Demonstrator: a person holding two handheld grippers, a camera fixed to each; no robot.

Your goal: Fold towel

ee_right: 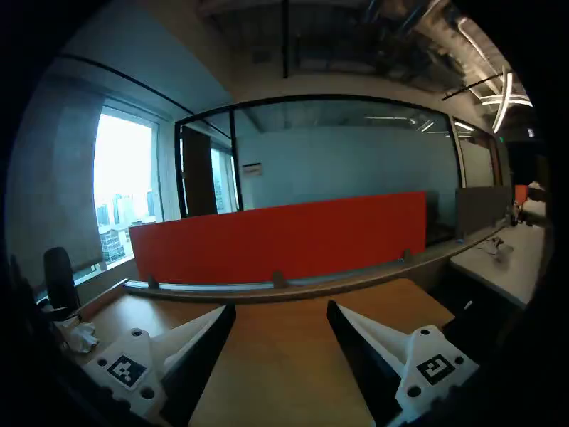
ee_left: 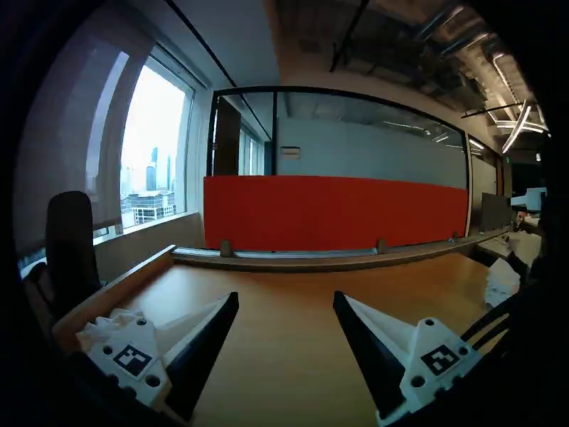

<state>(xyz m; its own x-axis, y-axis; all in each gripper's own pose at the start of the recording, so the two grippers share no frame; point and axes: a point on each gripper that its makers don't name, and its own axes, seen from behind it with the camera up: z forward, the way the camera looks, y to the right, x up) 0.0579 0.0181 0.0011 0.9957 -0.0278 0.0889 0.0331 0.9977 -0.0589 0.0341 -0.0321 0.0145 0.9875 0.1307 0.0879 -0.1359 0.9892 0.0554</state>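
Observation:
My left gripper (ee_left: 284, 295) is open above a bare wooden desk (ee_left: 299, 334), with nothing between its fingers. A crumpled white cloth (ee_left: 107, 324) lies at the desk's left edge, just behind the left finger. Another crumpled white piece (ee_left: 503, 279) sits at the desk's far right. My right gripper (ee_right: 281, 306) is also open over the same wooden desk (ee_right: 284, 363) and holds nothing. In the right gripper view a crumpled white cloth (ee_right: 80, 334) rests at the far left of the desk, well away from the fingers.
A red partition (ee_left: 334, 212) (ee_right: 284, 238) runs along the desk's back edge, with glass walls behind it. A dark office chair (ee_left: 70, 245) (ee_right: 60, 283) stands at the left by the window. A white neighbouring desk (ee_right: 508, 260) lies to the right.

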